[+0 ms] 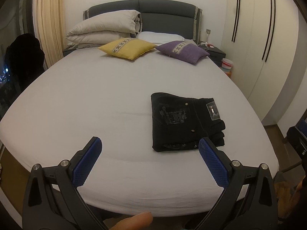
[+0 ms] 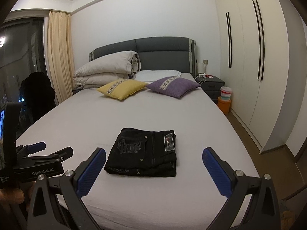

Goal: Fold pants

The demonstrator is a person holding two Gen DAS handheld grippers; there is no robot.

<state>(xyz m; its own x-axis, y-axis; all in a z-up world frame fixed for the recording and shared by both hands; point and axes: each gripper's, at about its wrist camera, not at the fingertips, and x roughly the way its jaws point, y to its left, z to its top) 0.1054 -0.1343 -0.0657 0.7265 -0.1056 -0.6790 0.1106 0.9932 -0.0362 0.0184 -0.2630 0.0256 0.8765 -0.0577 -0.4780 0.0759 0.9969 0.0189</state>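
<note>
The black pants (image 1: 184,122) lie folded into a compact rectangle on the bed's pale sheet (image 1: 96,99), with a pocket print and a waist label on top. In the right wrist view the pants (image 2: 144,153) sit just beyond the fingers. My left gripper (image 1: 149,143) is open and empty, held back over the bed's foot, left of the pants. My right gripper (image 2: 153,153) is open and empty, raised in front of the pants without touching them. The left gripper also shows in the right wrist view (image 2: 48,149) at the left edge.
A yellow cushion (image 1: 127,48) and a purple cushion (image 1: 183,51) lie near the head of the bed. A folded duvet (image 1: 103,28) is stacked at the far left. A nightstand (image 2: 212,85) and wardrobe (image 2: 249,67) stand on the right.
</note>
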